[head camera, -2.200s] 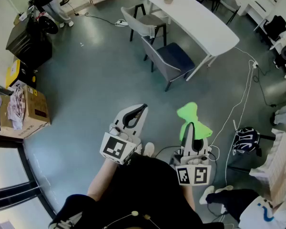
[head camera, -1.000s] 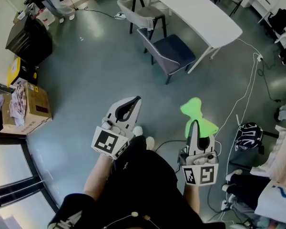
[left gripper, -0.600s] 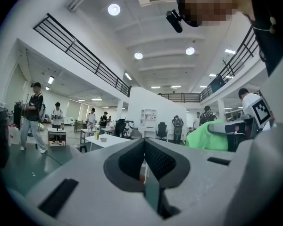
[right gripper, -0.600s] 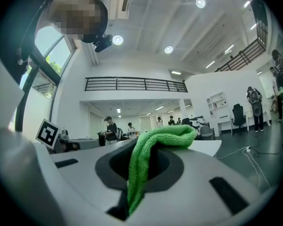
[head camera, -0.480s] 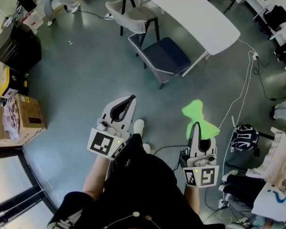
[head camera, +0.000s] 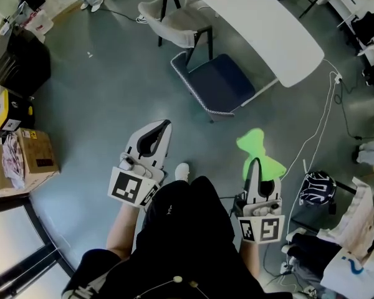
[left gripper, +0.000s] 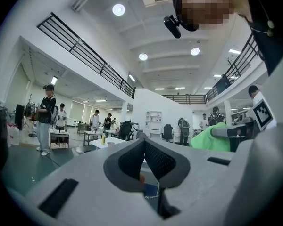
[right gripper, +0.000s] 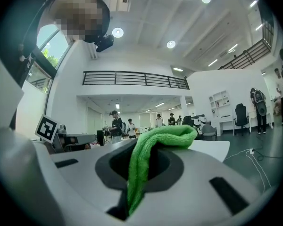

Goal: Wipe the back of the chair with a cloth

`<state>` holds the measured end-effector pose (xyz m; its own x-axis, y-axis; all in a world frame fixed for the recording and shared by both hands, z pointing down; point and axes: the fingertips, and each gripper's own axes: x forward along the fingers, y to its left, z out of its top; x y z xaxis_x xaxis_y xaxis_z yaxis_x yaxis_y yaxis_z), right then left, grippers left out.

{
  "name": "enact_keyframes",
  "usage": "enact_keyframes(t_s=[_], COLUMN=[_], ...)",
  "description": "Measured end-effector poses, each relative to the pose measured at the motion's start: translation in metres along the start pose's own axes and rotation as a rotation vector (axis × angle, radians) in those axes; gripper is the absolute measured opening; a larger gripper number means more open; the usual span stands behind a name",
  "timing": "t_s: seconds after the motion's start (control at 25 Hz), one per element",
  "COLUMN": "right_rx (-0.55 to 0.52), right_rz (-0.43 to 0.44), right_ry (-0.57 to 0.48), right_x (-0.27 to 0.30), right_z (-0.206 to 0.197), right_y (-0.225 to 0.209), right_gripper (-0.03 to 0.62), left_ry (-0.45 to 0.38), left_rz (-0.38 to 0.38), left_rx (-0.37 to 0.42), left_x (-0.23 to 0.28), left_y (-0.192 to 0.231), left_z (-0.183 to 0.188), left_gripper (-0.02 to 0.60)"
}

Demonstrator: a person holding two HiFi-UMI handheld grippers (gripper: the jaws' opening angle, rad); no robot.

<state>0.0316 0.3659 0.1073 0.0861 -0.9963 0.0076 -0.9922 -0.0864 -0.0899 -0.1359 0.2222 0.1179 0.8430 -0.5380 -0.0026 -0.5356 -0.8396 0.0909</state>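
Note:
A chair with a dark blue seat [head camera: 222,80] and a grey back stands on the floor ahead of me, its back edge toward me. My right gripper [head camera: 255,162] is shut on a bright green cloth [head camera: 258,150] that sticks out past its tips; in the right gripper view the cloth [right gripper: 153,147] drapes over the closed jaws. My left gripper [head camera: 161,125] is shut and holds nothing; the left gripper view shows its jaws pressed together [left gripper: 145,145]. Both grippers sit short of the chair, apart from it.
A long white table [head camera: 262,23] runs past the chair, with a light grey chair [head camera: 168,20] beside it. A cardboard box [head camera: 32,159] and a black cabinet [head camera: 19,52] stand at left. Cables [head camera: 318,126] and a bag [head camera: 318,187] lie at right. Several people stand far off.
The chair and table have drawn closer to both grippers as I walk toward them. The green cloth stays clamped in the right gripper; the left stays shut.

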Motion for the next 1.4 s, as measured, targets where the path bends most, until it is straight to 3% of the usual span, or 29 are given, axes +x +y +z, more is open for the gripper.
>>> enact_keyframes(t_s=[0.36, 0.6, 0.88, 1.08, 1.4], right_rx=[-0.008, 0.017, 0.045, 0.071, 0.067], right_rz=[0.049, 0.123, 0.191, 0.202, 0.201], right_ry=[0.033, 0.043, 0.054, 0.057, 0.037], right_x=[0.062, 0.118, 0.166, 0.181, 0.195], right_z=[-0.009, -0.017, -0.019, -0.021, -0.017], right_y=[-0.036, -0.068, -0.103, -0.121, -0.127], right_gripper=[0.018, 0.018, 0.019, 0.018, 0.018], left_ry=[0.037, 0.054, 0.049, 0.045, 0.052], left_rz=[0.044, 0.139, 0.224, 0.24, 0.2], left_rx=[-0.001, 0.023, -0.007, 0.009, 0.038], left_x=[0.047, 0.08, 0.121, 0.146, 0.177], left_y=[0.021, 0.04, 0.055, 0.055, 0.058], left_z=[-0.009, -0.008, -0.008, -0.007, -0.001], left_gripper=[0.003, 0.003, 0.003, 0.003, 0.003])
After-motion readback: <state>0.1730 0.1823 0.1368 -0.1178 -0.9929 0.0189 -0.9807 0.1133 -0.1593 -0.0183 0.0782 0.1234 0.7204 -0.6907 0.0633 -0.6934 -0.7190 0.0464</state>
